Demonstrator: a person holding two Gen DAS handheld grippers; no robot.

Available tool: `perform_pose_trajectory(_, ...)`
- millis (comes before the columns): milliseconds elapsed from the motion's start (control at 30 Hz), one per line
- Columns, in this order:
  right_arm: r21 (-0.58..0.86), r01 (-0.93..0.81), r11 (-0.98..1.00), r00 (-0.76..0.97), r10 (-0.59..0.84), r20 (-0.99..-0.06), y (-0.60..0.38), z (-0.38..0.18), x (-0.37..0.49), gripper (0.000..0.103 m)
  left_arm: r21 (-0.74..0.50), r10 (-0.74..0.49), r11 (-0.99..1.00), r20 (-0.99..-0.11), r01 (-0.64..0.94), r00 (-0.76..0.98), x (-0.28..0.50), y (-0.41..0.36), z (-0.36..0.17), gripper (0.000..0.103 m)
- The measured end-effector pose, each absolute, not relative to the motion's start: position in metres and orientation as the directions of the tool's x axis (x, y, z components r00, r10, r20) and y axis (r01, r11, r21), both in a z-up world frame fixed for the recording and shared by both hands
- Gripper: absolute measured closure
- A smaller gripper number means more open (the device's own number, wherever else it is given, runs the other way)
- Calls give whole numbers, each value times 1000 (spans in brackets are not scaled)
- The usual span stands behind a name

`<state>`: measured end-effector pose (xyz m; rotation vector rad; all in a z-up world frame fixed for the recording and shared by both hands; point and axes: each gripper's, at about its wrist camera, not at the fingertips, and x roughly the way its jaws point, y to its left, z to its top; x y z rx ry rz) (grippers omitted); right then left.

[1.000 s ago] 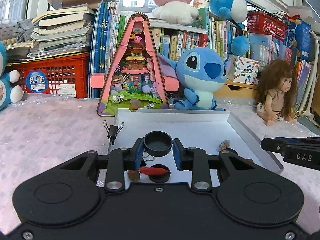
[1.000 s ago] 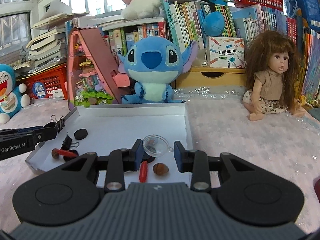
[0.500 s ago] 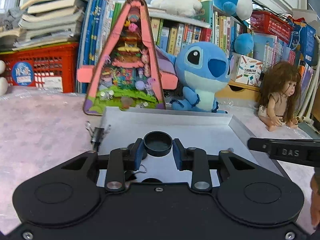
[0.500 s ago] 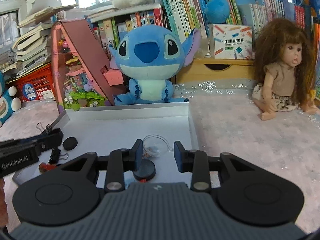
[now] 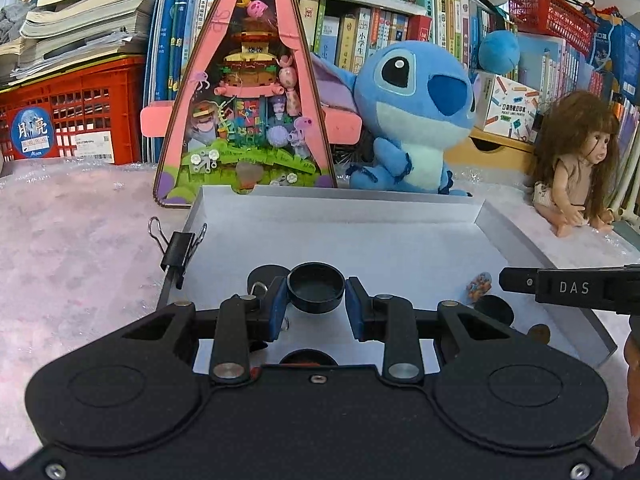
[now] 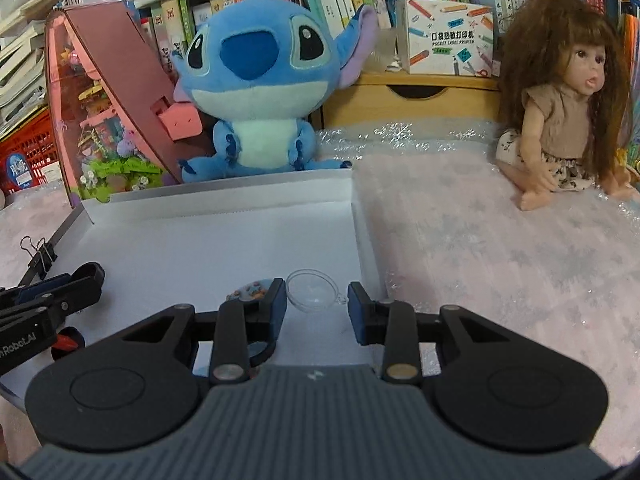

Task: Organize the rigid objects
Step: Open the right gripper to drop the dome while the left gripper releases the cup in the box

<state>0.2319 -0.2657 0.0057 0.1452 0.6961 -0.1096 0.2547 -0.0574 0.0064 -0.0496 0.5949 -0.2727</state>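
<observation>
1. Left tool (image 5: pixel 316 304): its blue pads are clamped on a small black round cap (image 5: pixel 316 287), held at centre frame above the white tray (image 5: pixel 340 204).
2. Right tool (image 6: pixel 317 304): a clear plastic half-shell (image 6: pixel 314 290) sits between the pads, which appear to grip its edges; held low over the tray's right portion, beside the right wall.
3. Already in the tray: further black caps (image 5: pixel 264 274), a small patterned piece (image 5: pixel 478 285) at centre right, and a red item (image 6: pixel 66 342) at lower left of the right view, partly hidden.
4. A black binder clip (image 5: pixel 178 246) is fastened on the tray's left rim.
5. Judgement: sorting is well advanced; both held pieces remain to be set down.
</observation>
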Motion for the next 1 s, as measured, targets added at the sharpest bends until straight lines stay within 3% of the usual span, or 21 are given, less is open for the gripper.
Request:
perform_pose_trajectory(567,71,129,989,760,-53,-647,-257,0,232,64,-103,-248,967,-566,231,786,257,-61,2,73)
perform_pose_trajectory(733,71,126,990,767,-51,-640,-257,0,230,59,-94,-237,970,-574,225,783,258,-62,1,73)
perform_pose_trajectory(767,73,127,989,769,-51,-637,-257,0,229,53,-93,-235,970,-576,223,783,258,-62,1,73)
perform_pose_trajectory(833,81,127,989,773,-47,-633,-258,1,228,47,-89,-229,972,-572,218,787,257,-62,2,70)
perform_pose_trajectory(900,84,129,988,777,-48,-628,-258,2,226,42,-85,-226,973,-565,216,793,254,-62,4,58)
perform_pose_trajectory(1000,71,132,989,784,-60,-617,-257,4,223,37,-76,-224,973,-554,220,802,249,-62,9,52)
